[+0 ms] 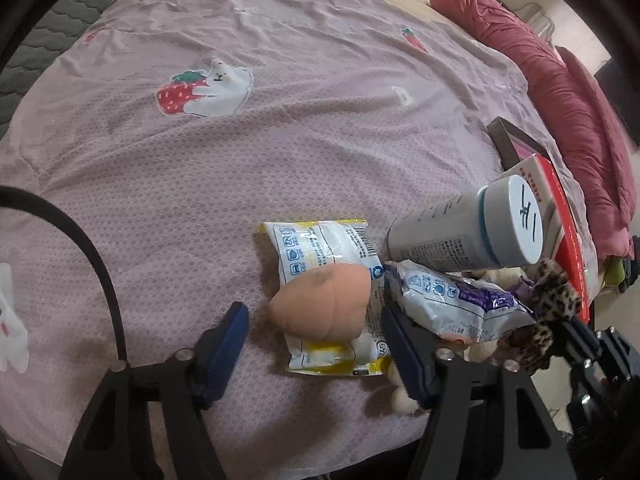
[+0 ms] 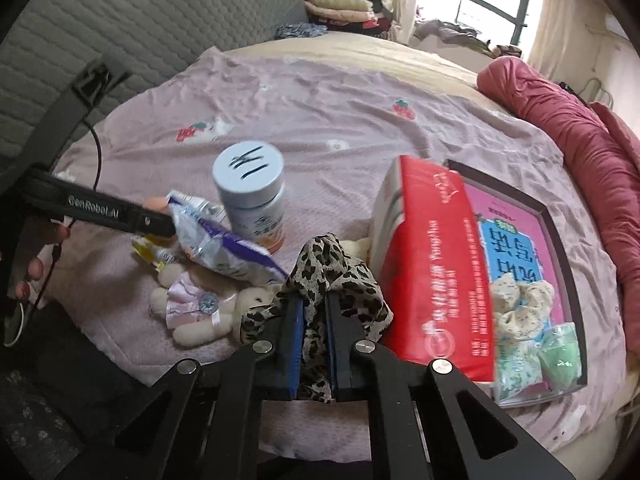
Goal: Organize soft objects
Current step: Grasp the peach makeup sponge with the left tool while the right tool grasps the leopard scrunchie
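Observation:
My left gripper (image 1: 314, 322) is open, its jaws on either side of a peach makeup sponge (image 1: 322, 304) that lies on a yellow-and-white snack packet (image 1: 328, 248). My right gripper (image 2: 314, 308) is shut on a leopard-print scrunchie (image 2: 324, 268), which also shows in the left wrist view (image 1: 554, 300). A small plush doll in a pink dress (image 2: 192, 306) lies on the bed left of the scrunchie. A shallow box (image 2: 560, 240) to the right holds a pale floral scrunchie (image 2: 520, 304) and a green sponge (image 2: 560, 356).
A white pill bottle (image 2: 250, 196) with a blue lid stands by a purple-and-white packet (image 2: 224, 244). A red carton (image 2: 432, 264) leans on the box's left side. A rolled red quilt (image 2: 580, 128) lies along the far right. The bed's front edge is near.

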Demonstrator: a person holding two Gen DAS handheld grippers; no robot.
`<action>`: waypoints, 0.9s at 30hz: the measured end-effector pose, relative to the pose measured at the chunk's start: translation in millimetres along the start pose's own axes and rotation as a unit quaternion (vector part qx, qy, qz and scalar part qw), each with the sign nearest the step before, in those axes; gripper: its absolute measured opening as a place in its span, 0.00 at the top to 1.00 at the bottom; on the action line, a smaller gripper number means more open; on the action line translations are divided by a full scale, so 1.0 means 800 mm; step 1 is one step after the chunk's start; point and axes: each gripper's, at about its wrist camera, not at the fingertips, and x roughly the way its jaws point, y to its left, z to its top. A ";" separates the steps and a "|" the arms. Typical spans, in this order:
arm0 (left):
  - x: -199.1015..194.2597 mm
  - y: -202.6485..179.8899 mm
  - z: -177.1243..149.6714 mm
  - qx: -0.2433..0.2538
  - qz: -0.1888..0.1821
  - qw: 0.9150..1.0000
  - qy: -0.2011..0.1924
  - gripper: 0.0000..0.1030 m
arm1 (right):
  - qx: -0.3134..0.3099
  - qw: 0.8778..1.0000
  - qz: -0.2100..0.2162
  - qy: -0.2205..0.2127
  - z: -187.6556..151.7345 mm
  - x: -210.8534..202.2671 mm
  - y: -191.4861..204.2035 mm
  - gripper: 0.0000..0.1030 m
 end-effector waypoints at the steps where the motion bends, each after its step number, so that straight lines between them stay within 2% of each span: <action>1: 0.002 -0.001 0.001 0.000 -0.004 1.000 0.002 0.46 | 0.002 1.000 0.000 -0.001 0.001 -0.002 -0.002 0.91; 6: 0.015 0.001 0.001 -0.009 -0.029 0.999 0.022 0.51 | 0.005 1.000 0.001 -0.004 0.003 -0.010 -0.004 0.91; 16: 0.005 0.009 0.002 -0.024 -0.057 0.998 0.004 0.58 | 0.011 1.000 0.008 -0.017 0.009 -0.023 -0.005 0.91; 27: 0.008 0.005 0.007 -0.024 -0.045 0.999 -0.003 0.59 | 0.013 1.000 0.013 -0.016 0.009 -0.025 -0.006 0.91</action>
